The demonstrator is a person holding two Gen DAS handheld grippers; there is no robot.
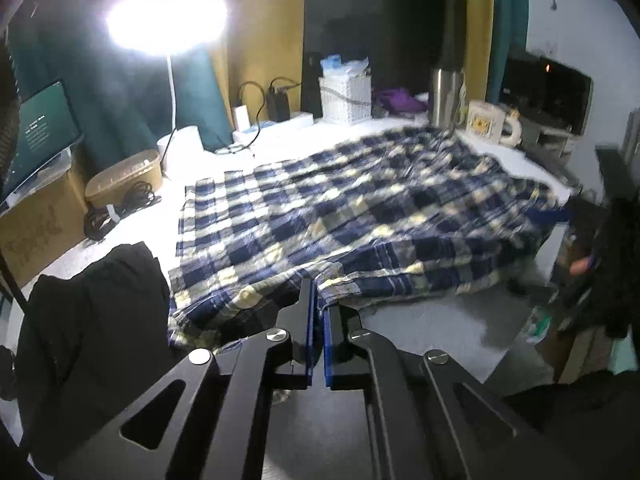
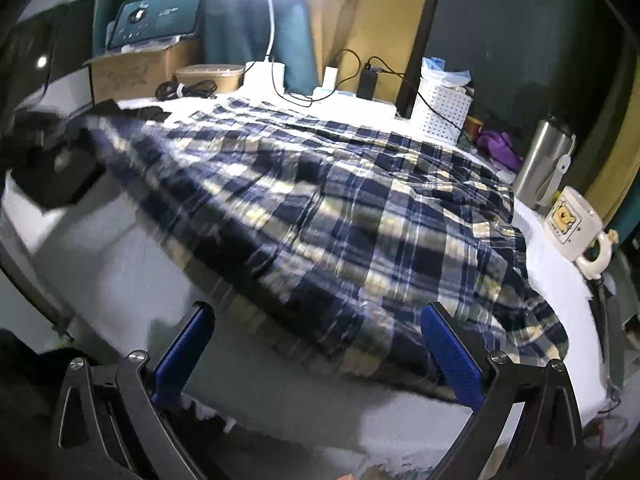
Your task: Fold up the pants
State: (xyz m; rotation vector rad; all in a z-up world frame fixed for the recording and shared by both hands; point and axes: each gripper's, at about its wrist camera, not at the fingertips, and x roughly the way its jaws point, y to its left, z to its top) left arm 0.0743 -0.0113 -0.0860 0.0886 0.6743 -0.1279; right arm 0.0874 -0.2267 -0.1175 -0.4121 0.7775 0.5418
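Note:
Blue, white and yellow plaid pants (image 1: 340, 216) lie spread across a white table (image 1: 420, 320). My left gripper (image 1: 320, 300) is shut on the near edge of the pants, with fabric pinched between its blue pads. In the right wrist view the same pants (image 2: 340, 208) cover most of the table. My right gripper (image 2: 316, 320) is open and empty just in front of the near hem, its blue pads (image 2: 448, 352) wide apart. The picture is blurred by motion.
A black garment (image 1: 92, 320) lies at the left. Along the back stand a lamp (image 1: 168, 12), a white basket (image 1: 346, 96), a steel tumbler (image 2: 544, 160), a mug (image 2: 572, 224), chargers with cables (image 2: 364, 80) and a cardboard box (image 2: 136, 72).

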